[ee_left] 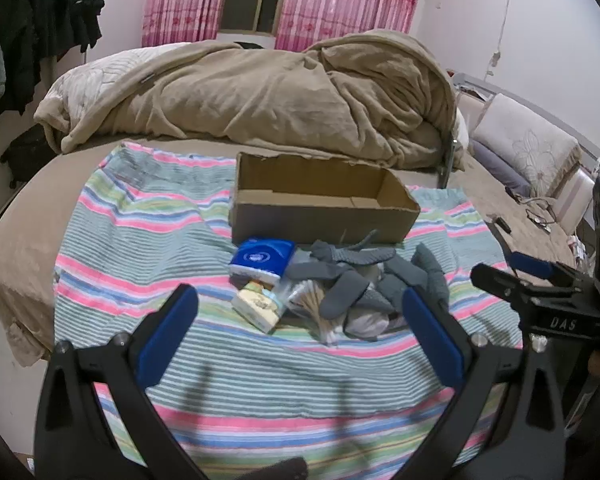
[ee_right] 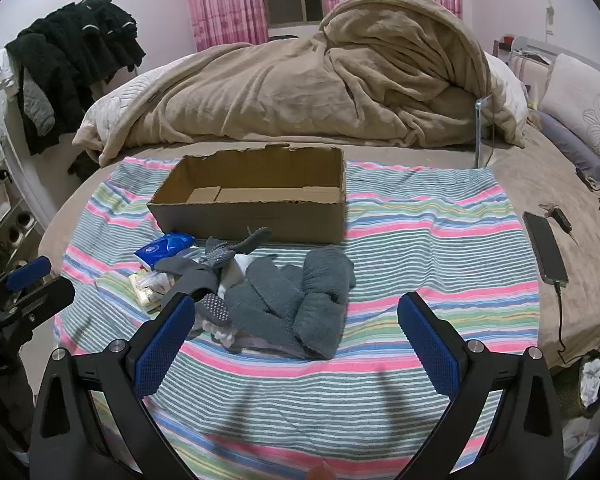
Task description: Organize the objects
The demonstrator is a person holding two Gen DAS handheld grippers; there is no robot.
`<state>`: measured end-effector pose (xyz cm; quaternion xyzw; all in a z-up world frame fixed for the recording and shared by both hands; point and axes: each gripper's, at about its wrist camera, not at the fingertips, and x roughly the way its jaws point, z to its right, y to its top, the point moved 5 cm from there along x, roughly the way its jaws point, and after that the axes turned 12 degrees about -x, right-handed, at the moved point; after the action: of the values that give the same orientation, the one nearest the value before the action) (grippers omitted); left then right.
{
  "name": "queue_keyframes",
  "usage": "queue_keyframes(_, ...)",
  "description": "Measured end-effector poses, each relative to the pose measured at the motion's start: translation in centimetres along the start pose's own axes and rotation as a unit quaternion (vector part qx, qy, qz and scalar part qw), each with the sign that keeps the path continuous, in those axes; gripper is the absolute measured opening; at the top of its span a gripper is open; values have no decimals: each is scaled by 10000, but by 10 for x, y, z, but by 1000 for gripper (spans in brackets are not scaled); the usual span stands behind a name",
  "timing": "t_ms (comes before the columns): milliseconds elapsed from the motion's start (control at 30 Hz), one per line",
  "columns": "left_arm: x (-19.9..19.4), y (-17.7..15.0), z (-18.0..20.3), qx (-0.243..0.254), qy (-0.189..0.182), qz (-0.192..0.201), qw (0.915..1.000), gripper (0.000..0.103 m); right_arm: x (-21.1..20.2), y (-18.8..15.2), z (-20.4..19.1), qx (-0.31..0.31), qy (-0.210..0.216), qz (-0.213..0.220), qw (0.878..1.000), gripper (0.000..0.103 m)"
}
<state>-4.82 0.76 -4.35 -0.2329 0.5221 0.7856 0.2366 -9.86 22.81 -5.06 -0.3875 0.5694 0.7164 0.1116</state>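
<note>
An empty cardboard box (ee_left: pixel 320 204) (ee_right: pixel 256 200) stands on a striped cloth (ee_left: pixel 148 248) (ee_right: pixel 440 248) on the bed. In front of it lies a heap: a blue tissue pack (ee_left: pixel 260 260) (ee_right: pixel 162 248), a small yellowish packet (ee_left: pixel 258 306) (ee_right: pixel 144 294), a bag of cotton swabs (ee_left: pixel 312 308) and several grey socks (ee_left: pixel 364 280) (ee_right: pixel 300 300). My left gripper (ee_left: pixel 300 304) hangs open just short of the heap, nothing between its fingers. My right gripper (ee_right: pixel 296 320) is open too, above the near side of the socks. Each gripper shows at the other view's edge.
A rumpled tan blanket (ee_left: pixel 260 92) (ee_right: pixel 320 80) fills the back of the bed. A phone on a cable (ee_right: pixel 546 246) lies to the right beside pillows (ee_right: pixel 580 112). Dark clothes (ee_right: pixel 72 60) hang at the left. Pink curtains (ee_left: pixel 340 0) cover the window.
</note>
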Motion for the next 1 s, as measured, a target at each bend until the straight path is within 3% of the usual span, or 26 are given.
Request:
queue_keyframes(467,4,-2,-3,-14,17,-71,10000,102,1,-1,0,-3,-20,-7,10000,103)
queue_keyframes(633,6,-4,-2,-57,-197,-166,9997,102,2,0,0,18,-15,-24,10000,103)
queue_keyframes(1000,5,-3,-4,-50,-88,-118,9999,102,4,-1,-1,-3,7,-15,10000,103)
